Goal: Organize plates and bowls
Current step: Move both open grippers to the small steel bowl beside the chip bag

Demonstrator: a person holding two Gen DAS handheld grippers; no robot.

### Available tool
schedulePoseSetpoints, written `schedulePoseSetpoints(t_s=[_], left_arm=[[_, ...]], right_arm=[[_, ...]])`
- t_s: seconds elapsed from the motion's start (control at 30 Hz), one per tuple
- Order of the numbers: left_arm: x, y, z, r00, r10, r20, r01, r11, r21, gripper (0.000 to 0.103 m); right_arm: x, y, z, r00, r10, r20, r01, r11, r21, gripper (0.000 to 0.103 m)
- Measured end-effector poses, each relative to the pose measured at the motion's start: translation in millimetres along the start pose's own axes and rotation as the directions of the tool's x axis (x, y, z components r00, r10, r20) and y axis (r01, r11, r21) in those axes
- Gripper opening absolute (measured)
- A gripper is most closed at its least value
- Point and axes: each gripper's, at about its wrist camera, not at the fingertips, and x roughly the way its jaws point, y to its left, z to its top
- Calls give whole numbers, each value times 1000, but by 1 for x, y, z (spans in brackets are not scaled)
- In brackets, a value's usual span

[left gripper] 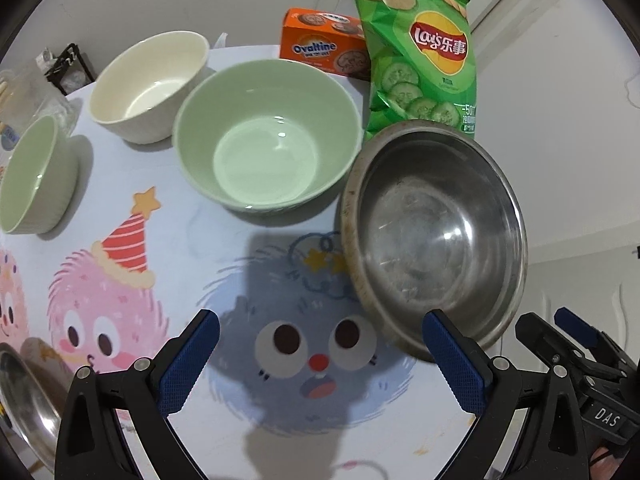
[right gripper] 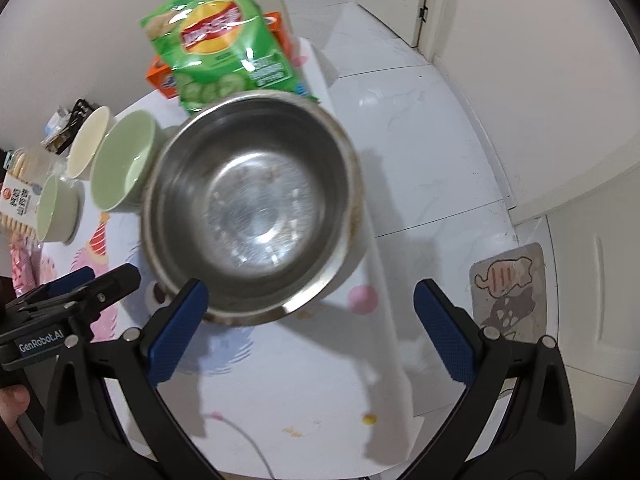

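Note:
A steel bowl (left gripper: 436, 240) (right gripper: 252, 208) stands near the table's right edge. Left of it is a large green bowl (left gripper: 268, 136) (right gripper: 124, 164), then a cream bowl (left gripper: 150, 86) (right gripper: 86, 142) and a small green bowl (left gripper: 34, 176) (right gripper: 56, 208). A steel plate (left gripper: 24, 404) shows at the lower left. My left gripper (left gripper: 320, 360) is open and empty above the tablecloth, its right finger by the steel bowl's near rim. My right gripper (right gripper: 310, 328) is open and empty just before the steel bowl, its left finger at the rim.
A green Lay's chip bag (left gripper: 420, 52) (right gripper: 224, 48) and an orange Ovaltine box (left gripper: 320, 46) stand behind the bowls. Packets of biscuits (right gripper: 20, 192) lie at the far left. The table edge (right gripper: 392, 320) drops to a white tiled floor with a mat (right gripper: 508, 288).

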Motion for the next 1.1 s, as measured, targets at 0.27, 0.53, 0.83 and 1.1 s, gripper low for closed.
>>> schedulePoseSetpoints(t_s=[0.27, 0.53, 0.83, 1.1], left_arm=[[15, -13, 5, 1000, 14, -3, -14, 1000, 2, 103], [26, -13, 8, 1000, 18, -7, -18, 999, -26, 96], [30, -14, 14, 1000, 29, -3, -29, 999, -45, 83], [37, -7, 15, 999, 36, -15, -37, 998, -57, 77]], right_arm=[[21, -18, 11, 999, -5, -36, 7, 999, 39, 102], [34, -27, 15, 998, -4, -56, 7, 998, 57, 102], [41, -30, 19, 997, 19, -71, -15, 998, 68, 93], [45, -33, 23, 997, 31, -72, -25, 997, 79, 89]])
